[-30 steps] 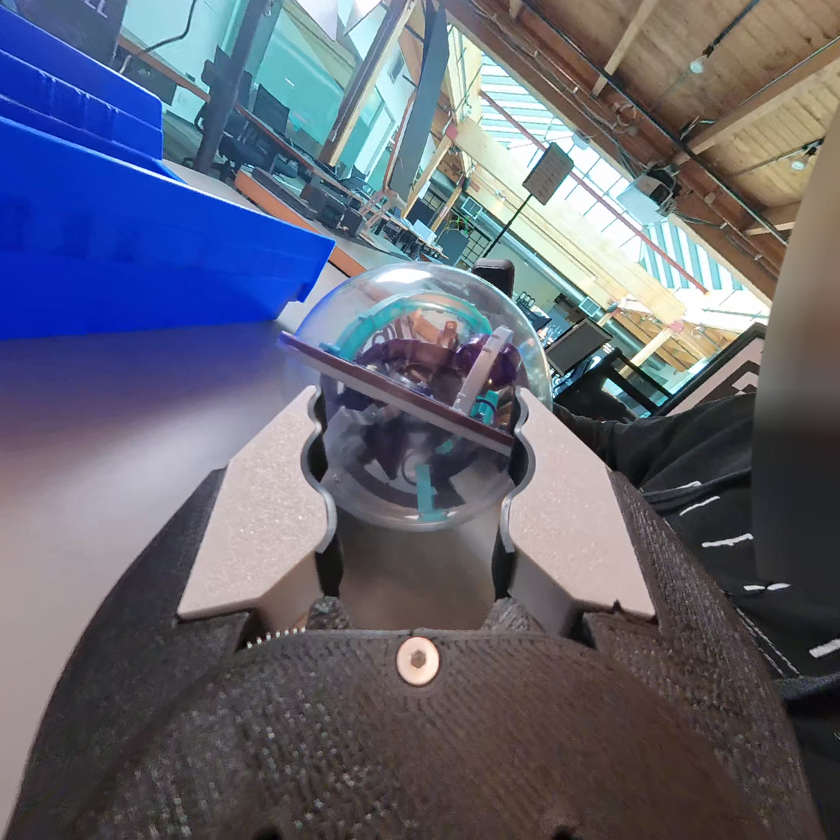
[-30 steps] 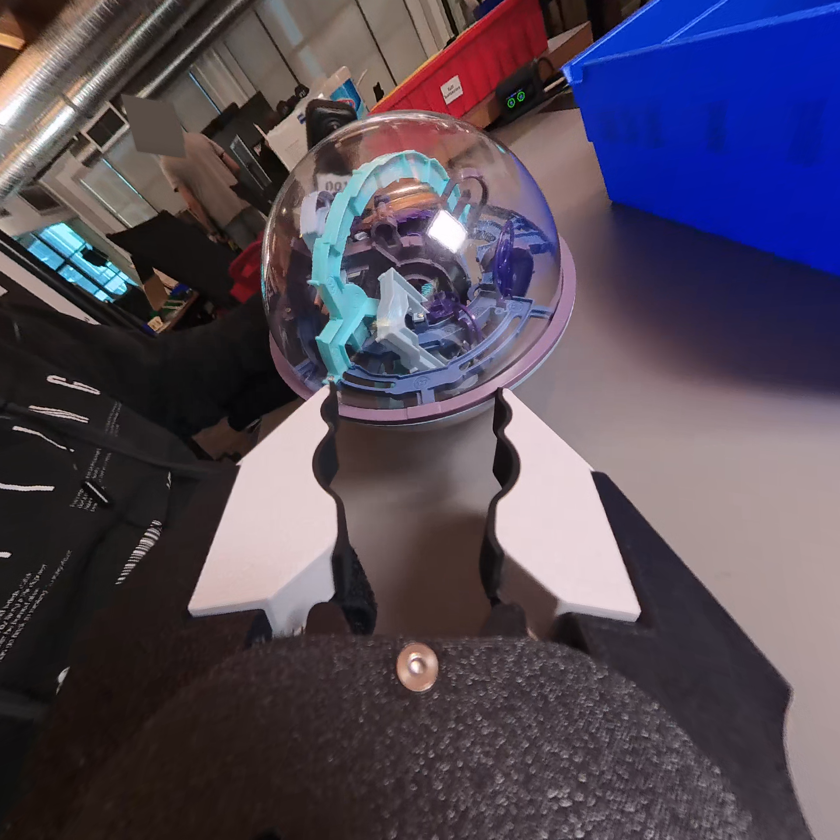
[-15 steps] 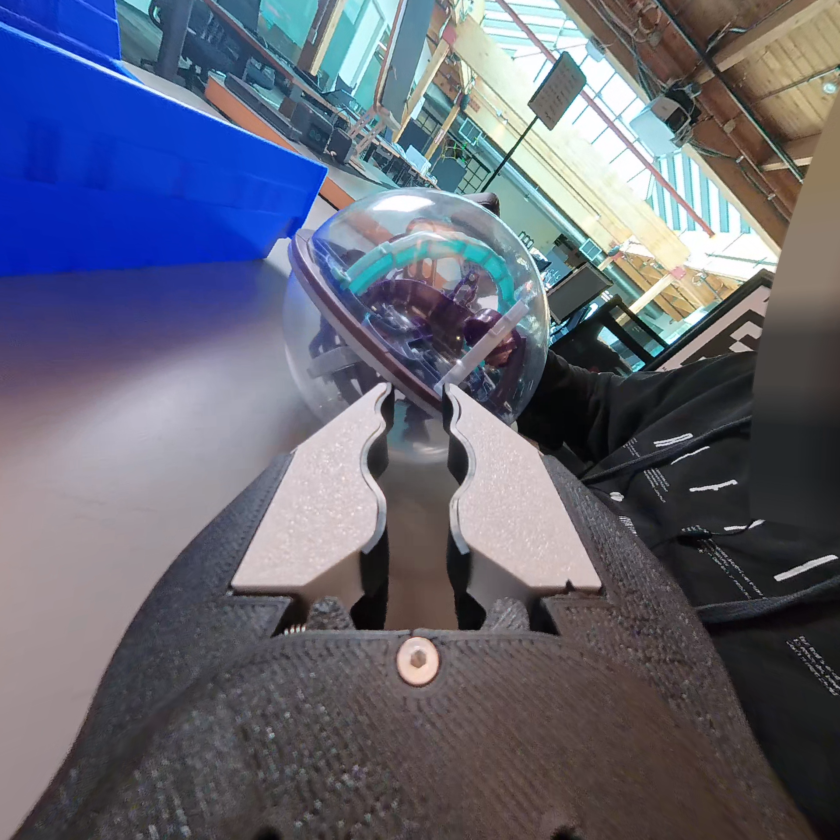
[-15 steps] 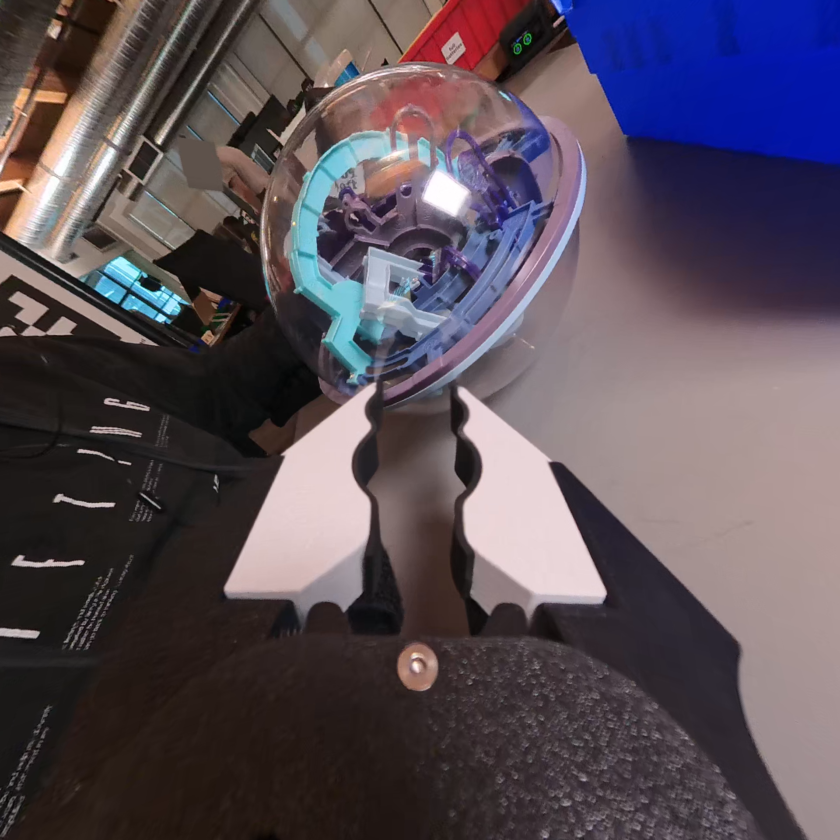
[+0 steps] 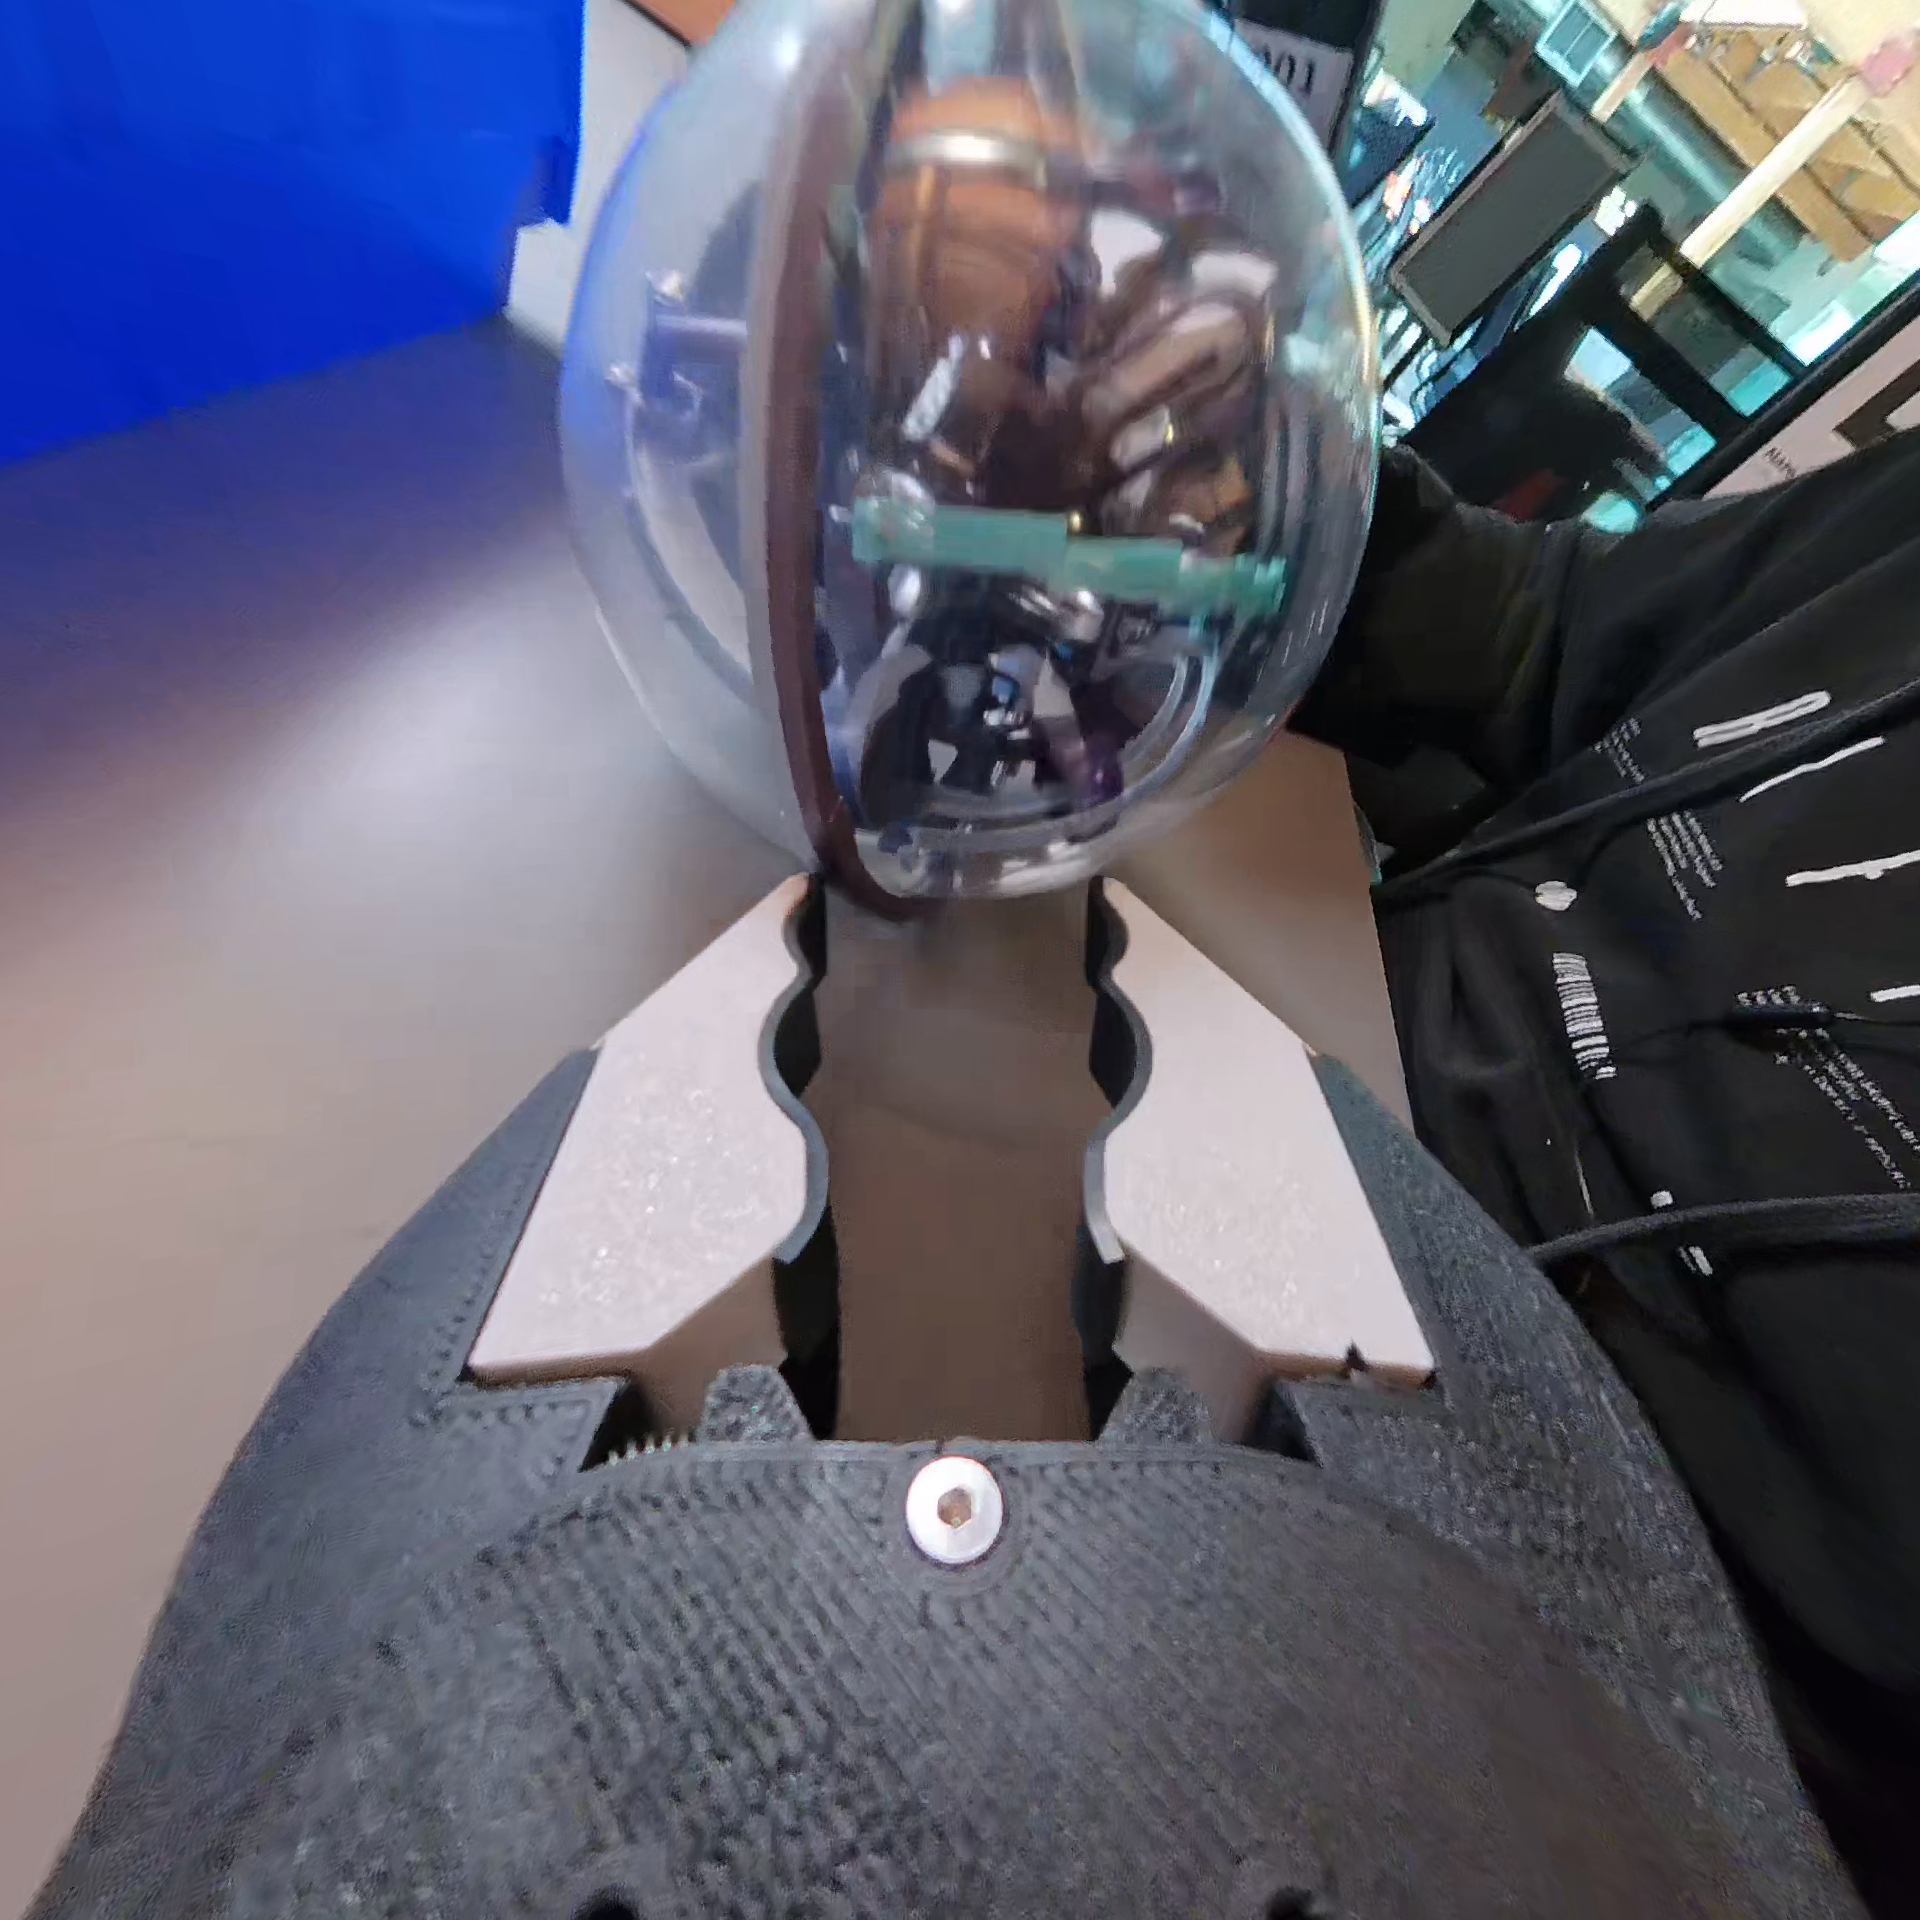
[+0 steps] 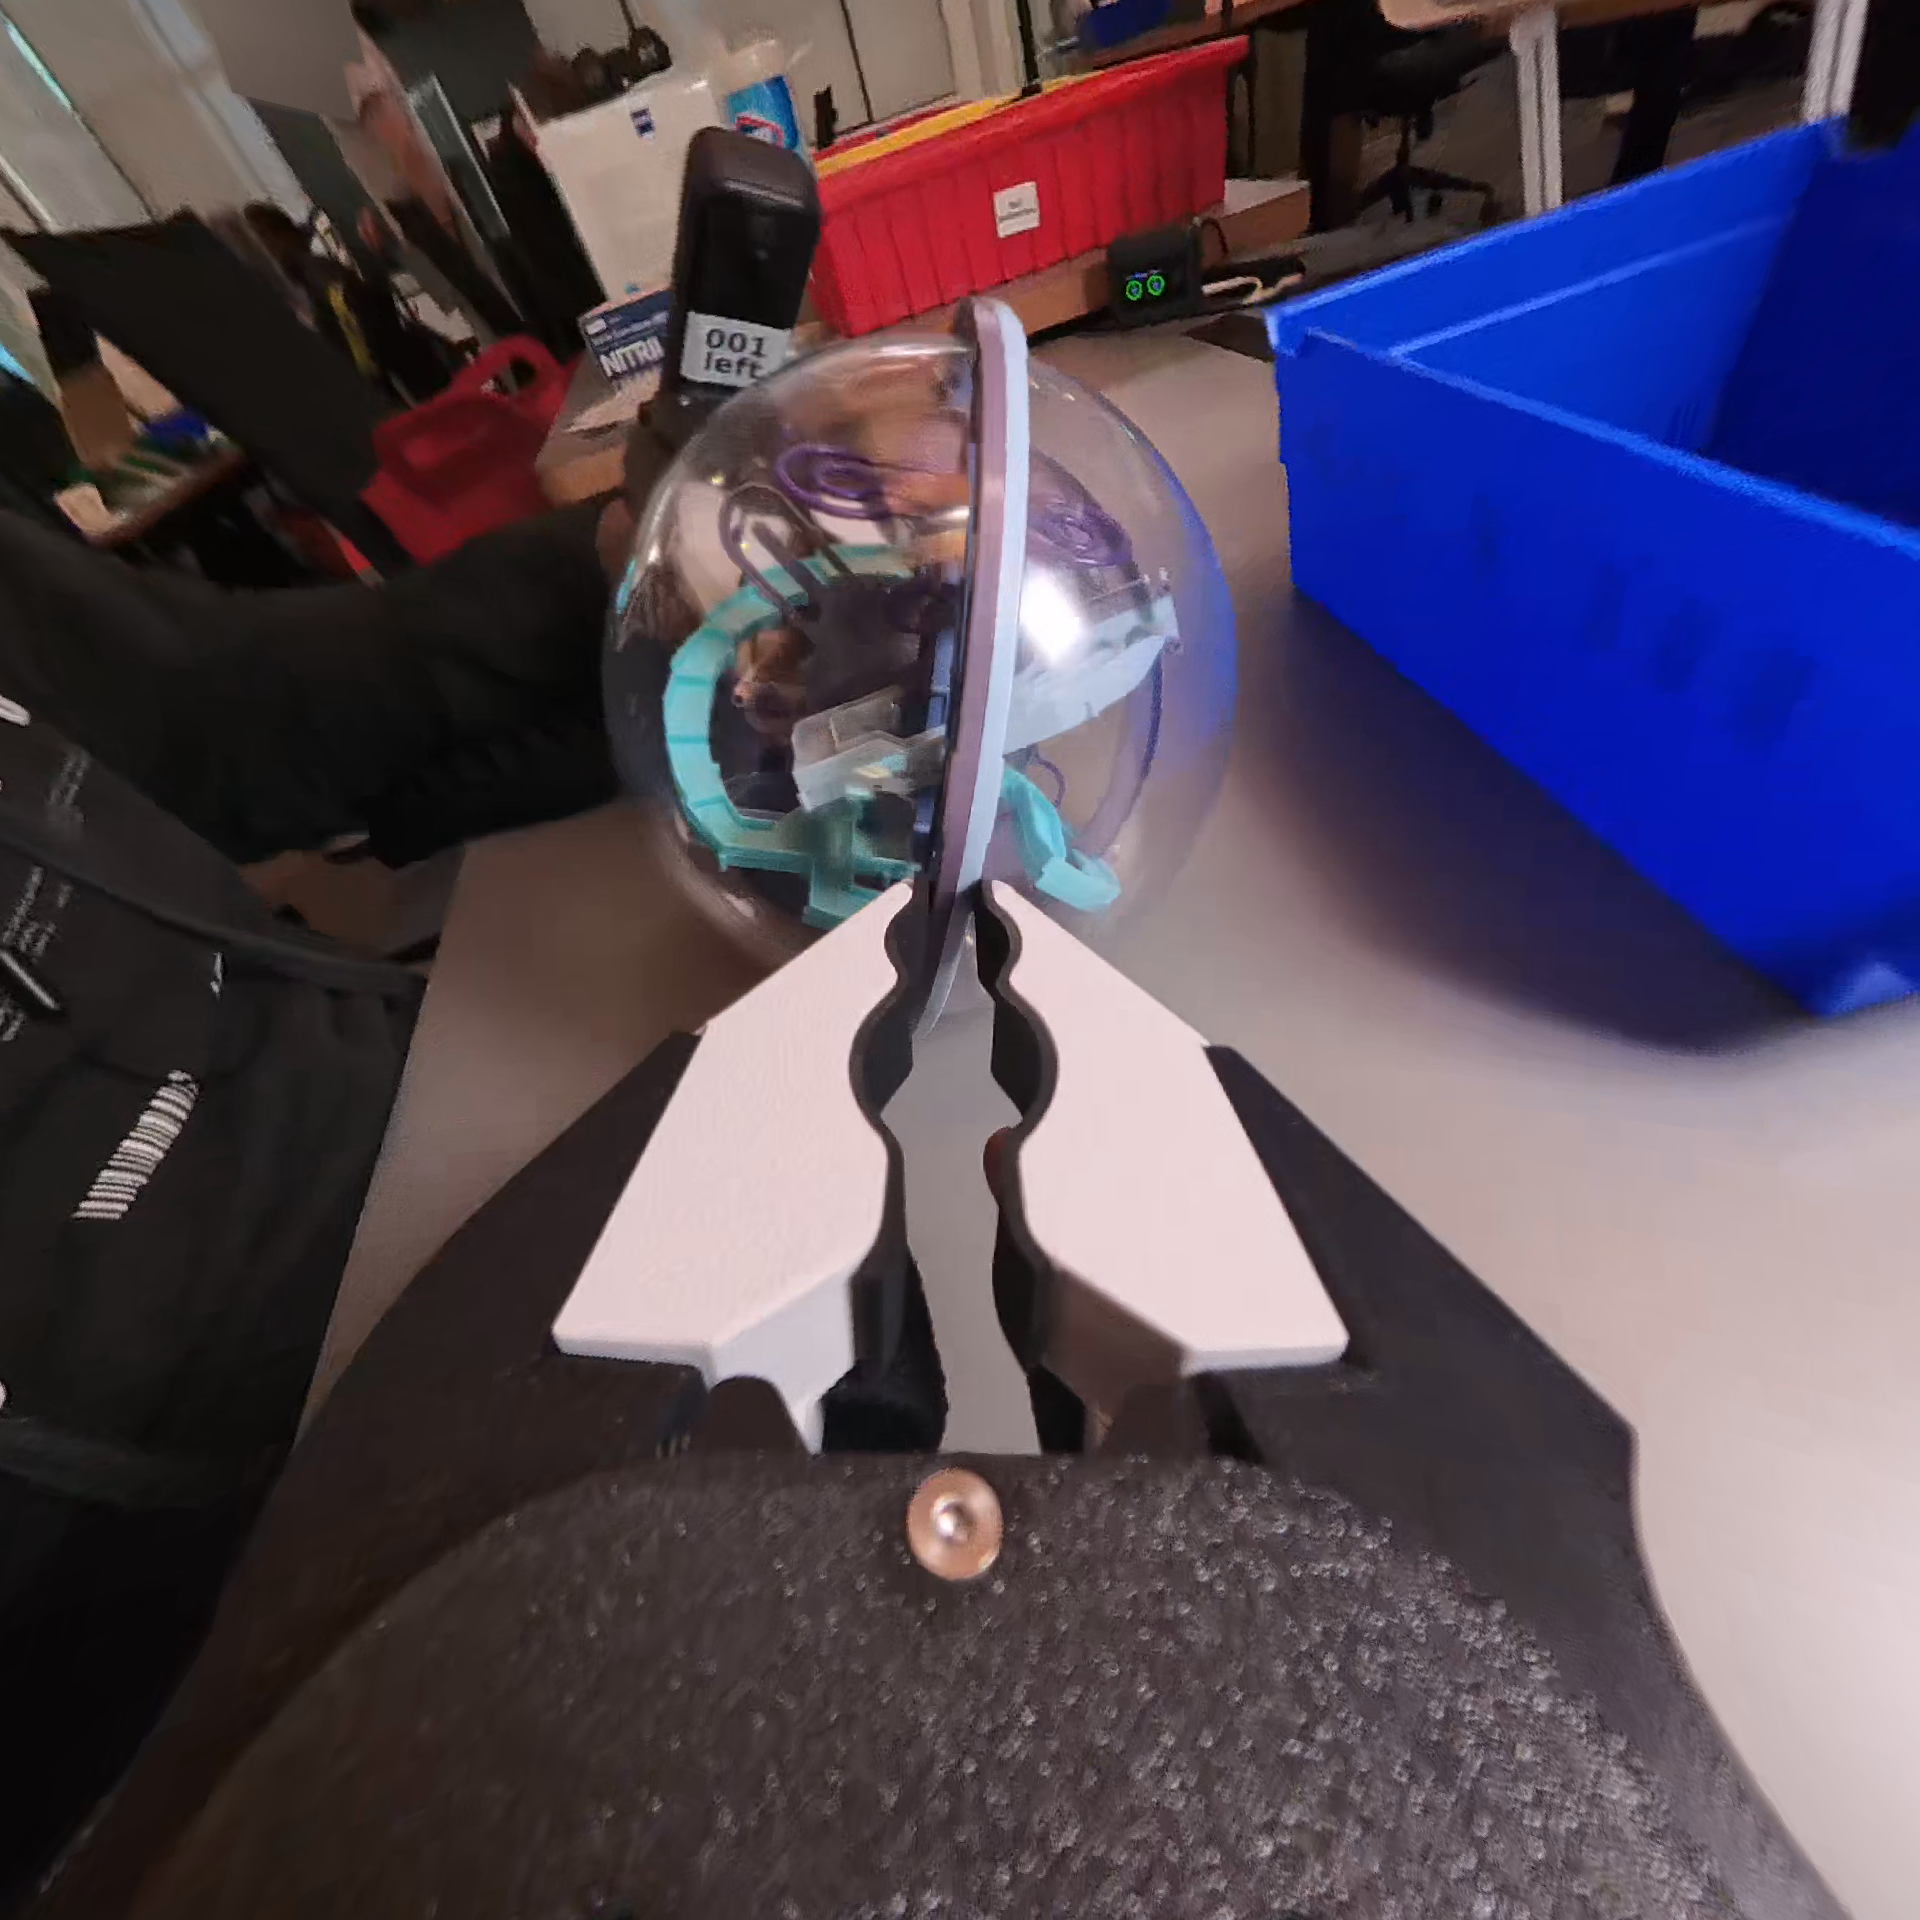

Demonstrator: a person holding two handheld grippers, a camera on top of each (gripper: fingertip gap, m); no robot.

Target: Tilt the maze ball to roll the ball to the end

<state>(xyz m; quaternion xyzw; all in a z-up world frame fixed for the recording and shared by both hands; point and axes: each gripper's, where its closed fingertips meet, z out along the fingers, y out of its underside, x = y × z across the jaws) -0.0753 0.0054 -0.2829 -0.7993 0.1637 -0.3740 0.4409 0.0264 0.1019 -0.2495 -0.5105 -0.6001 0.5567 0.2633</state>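
In your left view, your left gripper is sitting with its jaws apart, the maze ball just past its tips. In your right view, your right gripper is pinching the ball's upright rim above the grey table, near the blue bin.

maze ball: clear, teal track, purple rim | bin: blue

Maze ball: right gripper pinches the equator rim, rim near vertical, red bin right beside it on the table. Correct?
Not quite. The bin beside the maze ball is blue, as the right wrist view shows. The right gripper does pinch the near-vertical rim.
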